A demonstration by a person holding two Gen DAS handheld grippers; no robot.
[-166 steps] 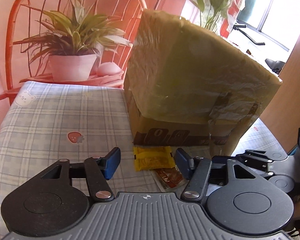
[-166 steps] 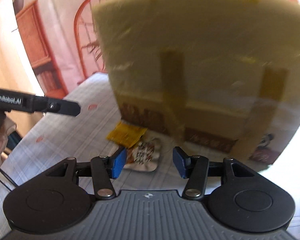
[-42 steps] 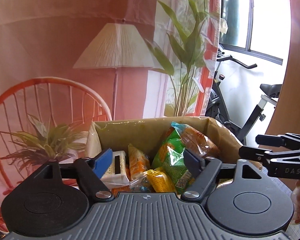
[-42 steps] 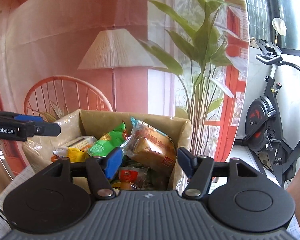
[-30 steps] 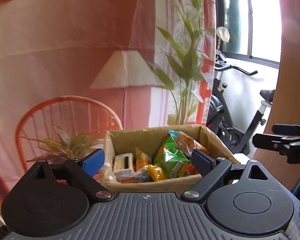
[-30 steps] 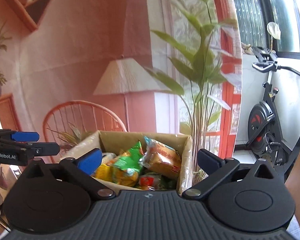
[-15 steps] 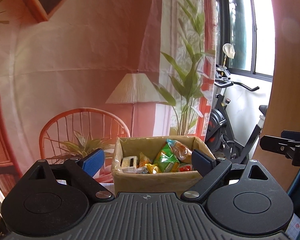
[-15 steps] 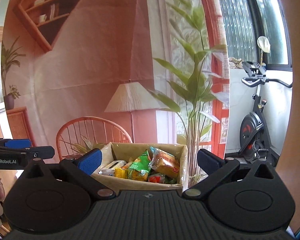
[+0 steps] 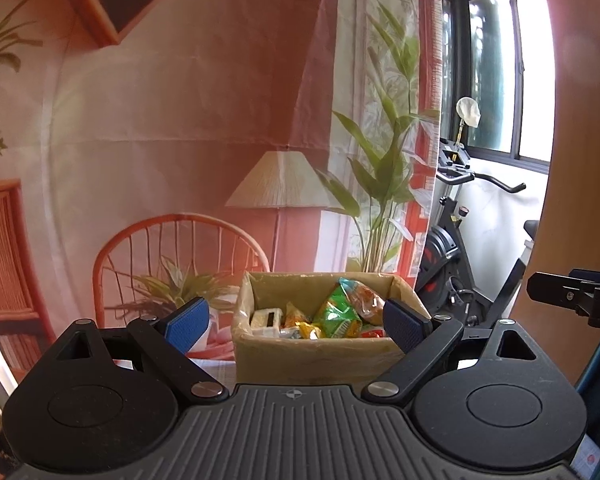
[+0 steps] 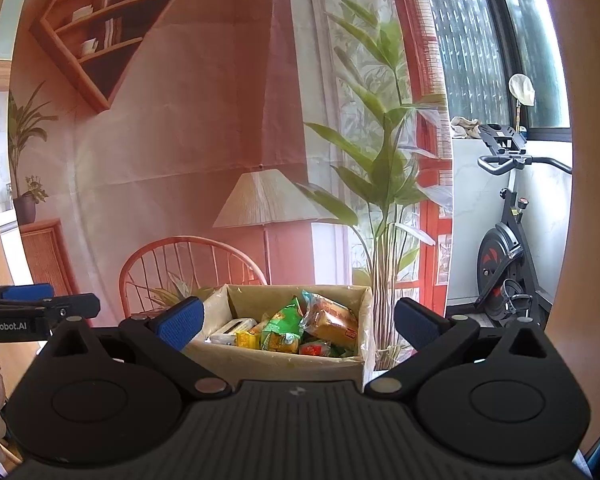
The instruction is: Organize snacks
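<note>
Left wrist view: your left hand-held gripper [image 9: 296, 324], fingers spread wide, nothing between them.
Box: cardboard box [image 9: 320, 350] sits ahead, centred between both pairs of fingers, top open.
Snacks: green bag [image 10: 282, 330] and other packets piled inside the box.
Right: your right hand-held gripper [image 10: 298, 322], also spread, empty.

I see an open brown cardboard box [image 9: 320, 354] standing upright, its top flaps folded out and its rim lined with clear plastic. It is packed with snacks: a green bag [image 9: 334, 316] tilted upright at the centre, an orange-wrapped bread pack [image 10: 332, 322] leaning at its 3 o'clock, a yellow packet [image 10: 248, 338] and a white carton [image 9: 266, 316] at its 9 o'clock, and a red packet [image 10: 314, 348] low at 5 o'clock.
</note>
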